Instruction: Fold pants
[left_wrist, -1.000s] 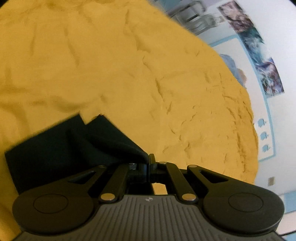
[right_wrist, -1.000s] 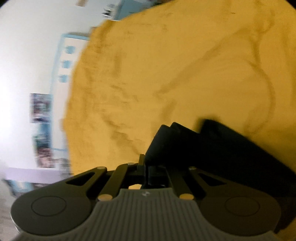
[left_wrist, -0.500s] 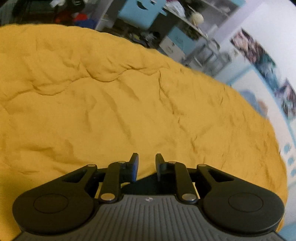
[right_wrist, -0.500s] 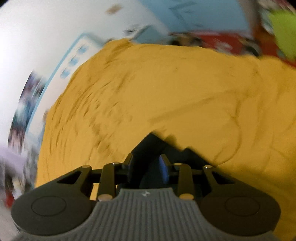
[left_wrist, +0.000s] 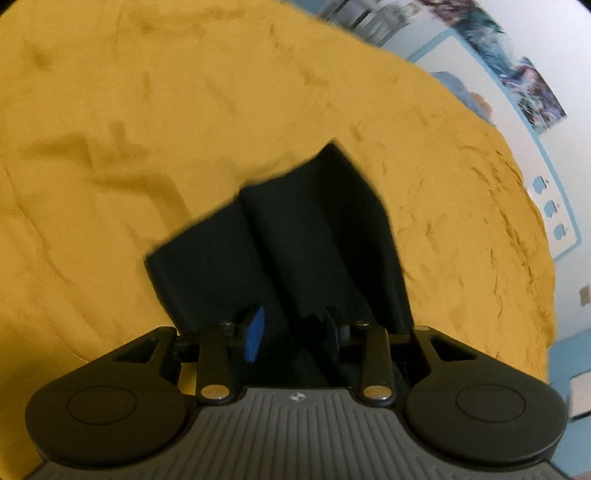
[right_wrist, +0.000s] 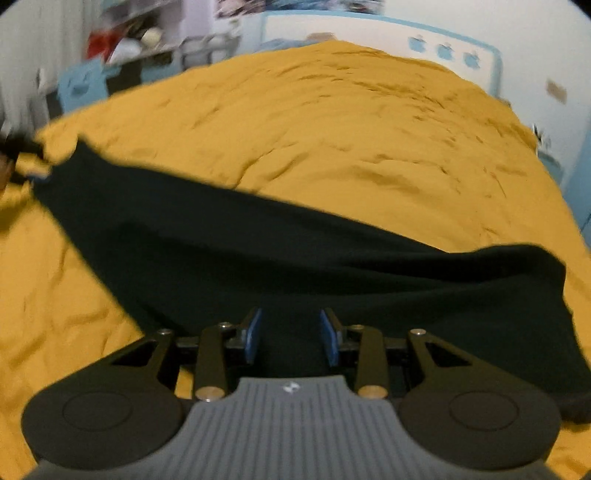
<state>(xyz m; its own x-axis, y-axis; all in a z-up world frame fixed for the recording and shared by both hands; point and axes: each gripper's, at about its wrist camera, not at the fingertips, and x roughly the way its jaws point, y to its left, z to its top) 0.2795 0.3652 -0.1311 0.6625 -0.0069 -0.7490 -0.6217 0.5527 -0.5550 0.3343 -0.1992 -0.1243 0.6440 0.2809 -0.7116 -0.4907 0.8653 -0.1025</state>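
Starting nearest the lens in the left wrist view, the left gripper (left_wrist: 293, 334) has its jaws standing apart, with dark cloth showing between and beyond them; whether either pad actually touches the cloth cannot be made out, since black linkage and black fabric merge there. Only the pad at 9 o'clock shows its blue face; the one at 3 o'clock is in shadow. The black pants (left_wrist: 295, 236) run from the jaws toward 12 o'clock as a folded slab with a crease down its middle, lying on the yellow bedspread (left_wrist: 147, 110). Its near end is hidden under the gripper body, and its far edges are smeared by blur. Past the bed, toward 1 o'clock, pictures on the wall (left_wrist: 532, 85) are too blurred to read.

From the right wrist camera, the right gripper (right_wrist: 291, 334) likewise holds its jaws apart, both blue pads visible, black cloth lying between them without a visible clamp. The pants (right_wrist: 258, 251) stretch as a broad band from 9 to 3 o'clock across the bedspread (right_wrist: 351, 129). The band's 9 o'clock tip ends in a blurred dark shape that cannot be identified. Farther off at 11 o'clock, cluttered shelves (right_wrist: 136, 44) are indistinct.
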